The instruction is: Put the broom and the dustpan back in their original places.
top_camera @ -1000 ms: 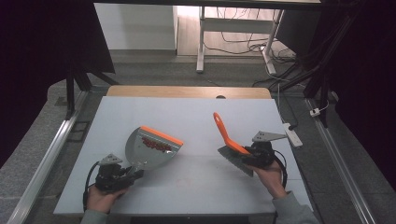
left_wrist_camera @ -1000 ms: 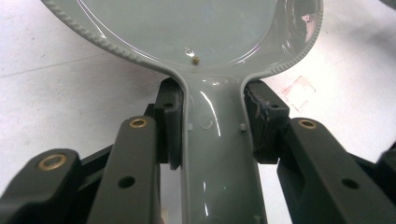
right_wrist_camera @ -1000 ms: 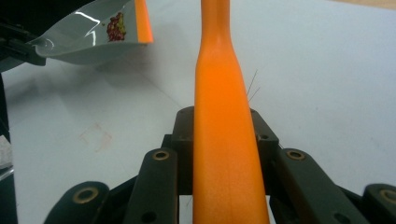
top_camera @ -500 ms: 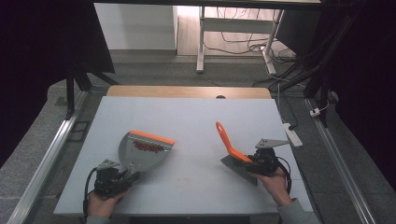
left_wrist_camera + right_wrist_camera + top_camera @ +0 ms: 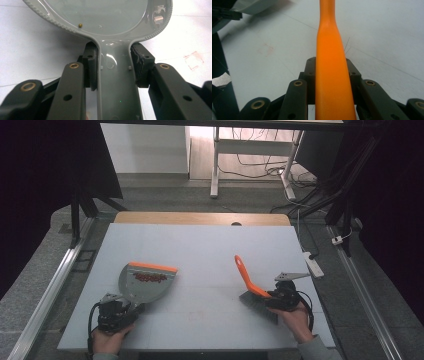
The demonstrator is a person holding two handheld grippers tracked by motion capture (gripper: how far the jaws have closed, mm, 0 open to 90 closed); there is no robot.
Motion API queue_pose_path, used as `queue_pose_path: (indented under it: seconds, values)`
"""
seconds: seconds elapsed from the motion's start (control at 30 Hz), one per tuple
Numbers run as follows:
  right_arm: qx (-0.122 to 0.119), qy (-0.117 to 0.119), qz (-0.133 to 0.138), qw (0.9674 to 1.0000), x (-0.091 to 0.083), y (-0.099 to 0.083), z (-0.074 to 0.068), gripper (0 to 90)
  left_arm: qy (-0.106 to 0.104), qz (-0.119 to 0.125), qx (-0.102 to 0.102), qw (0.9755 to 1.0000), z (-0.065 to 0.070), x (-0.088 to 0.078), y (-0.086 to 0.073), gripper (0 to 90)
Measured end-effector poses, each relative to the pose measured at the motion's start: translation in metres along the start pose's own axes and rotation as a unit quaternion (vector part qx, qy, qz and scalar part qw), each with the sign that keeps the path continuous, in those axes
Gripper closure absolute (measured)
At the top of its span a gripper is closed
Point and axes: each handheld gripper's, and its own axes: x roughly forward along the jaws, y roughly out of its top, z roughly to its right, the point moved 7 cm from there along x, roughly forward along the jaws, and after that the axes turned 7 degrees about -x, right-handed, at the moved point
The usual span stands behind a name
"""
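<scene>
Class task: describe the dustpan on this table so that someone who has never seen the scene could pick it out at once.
On the pale grey table, look at the near left part. The dustpan lies there, its handle clamped in the left gripper. It is grey with an orange front lip and holds reddish bits.

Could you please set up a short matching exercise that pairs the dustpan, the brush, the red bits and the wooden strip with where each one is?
Things:
1. dustpan
2. brush
3. red bits
4. wooden strip

Places:
A. along the table's far edge
B. held by the right gripper, handle pointing up and away
C. lying inside the grey pan
D. handle clamped between the left gripper's fingers

Pairs: 1-D, 2-B, 3-C, 4-A
</scene>
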Motion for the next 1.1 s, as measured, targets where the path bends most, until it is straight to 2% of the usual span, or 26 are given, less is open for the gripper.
queue_pose_path:
  seconds: [0.23, 0.4, 0.53, 0.63, 0.77, 0.9, 1.1]
  values:
    - [0.008, -0.019, -0.008, 0.9998, 0.001, -0.004, 0.011, 70.8, 0.006, -0.001, -0.008, 0.9999, -0.004, 0.0, 0.0, 61.5]
    - [0.001, -0.035, -0.013, 0.9993, 0.001, -0.005, 0.017, 69.5, 0.006, -0.005, -0.01, 0.9999, -0.005, 0.002, -0.001, 61.4]
    - [-0.002, -0.055, -0.026, 0.9982, 0.001, -0.009, 0.024, 61.9, 0.006, -0.008, -0.01, 0.9999, -0.005, 0.003, -0.002, 61.4]
    - [0.003, -0.06, -0.03, 0.9977, 0.002, -0.01, 0.028, 58.3, 0.006, -0.012, -0.01, 0.9999, -0.006, 0.004, -0.003, 61.4]
    - [-0.003, -0.073, -0.038, 0.9966, 0.003, -0.012, 0.032, 52.4, 0.008, -0.015, -0.009, 0.9998, -0.006, 0.005, -0.003, 61.3]
    - [0.004, -0.09, -0.043, 0.995, 0.003, -0.014, 0.037, 46.6, 0.009, -0.019, -0.008, 0.9998, -0.006, 0.006, -0.004, 61.3]
    - [0.019, -0.094, -0.046, 0.9943, 0.003, -0.017, 0.042, 43.4, 0.012, -0.023, -0.01, 0.9996, -0.006, 0.009, -0.006, 61.2]
